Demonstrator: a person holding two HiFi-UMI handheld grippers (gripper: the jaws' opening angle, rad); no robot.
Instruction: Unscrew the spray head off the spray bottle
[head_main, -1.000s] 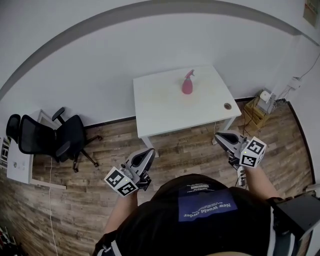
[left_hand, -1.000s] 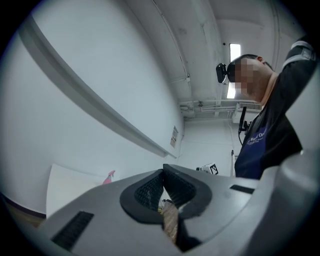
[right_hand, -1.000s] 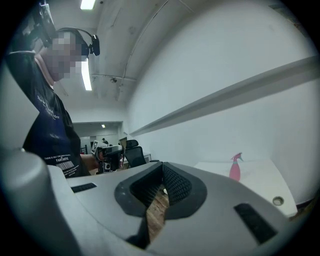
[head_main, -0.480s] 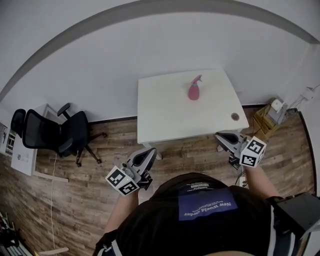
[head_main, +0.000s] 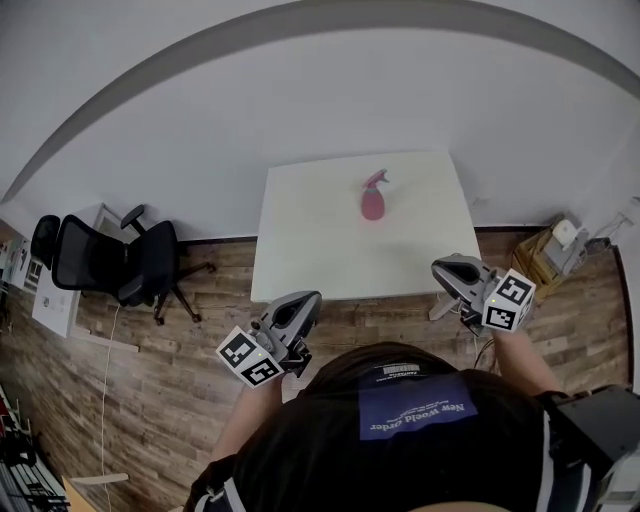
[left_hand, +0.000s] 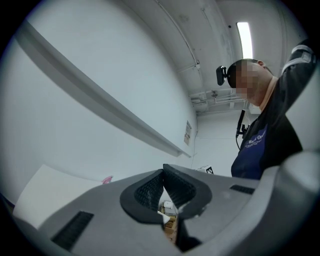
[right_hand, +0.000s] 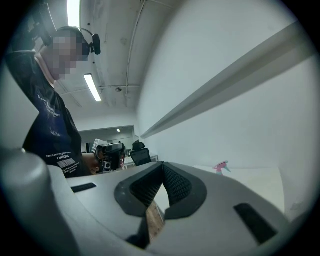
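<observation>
A pink spray bottle (head_main: 373, 197) with its spray head on stands upright toward the far side of the white table (head_main: 320, 250). It shows small in the left gripper view (left_hand: 107, 178) and in the right gripper view (right_hand: 221, 166). My left gripper (head_main: 305, 303) is shut and empty, held over the floor just short of the table's near left corner. My right gripper (head_main: 441, 266) is also shut and empty, at the table's near right corner. Both are well short of the bottle. Each pair of jaws is pressed together with nothing between them, left (left_hand: 162, 171) and right (right_hand: 163, 166).
A black office chair (head_main: 120, 265) stands on the wood floor at the left, beside a white cabinet (head_main: 55, 300). A wooden crate (head_main: 558, 250) with small items sits by the wall at the right. A white wall runs behind the table.
Both grippers and the person have moved forward toward the table, whose near edge now lies level with the gripper tips. The jaws stay shut and the bottle has not moved.
</observation>
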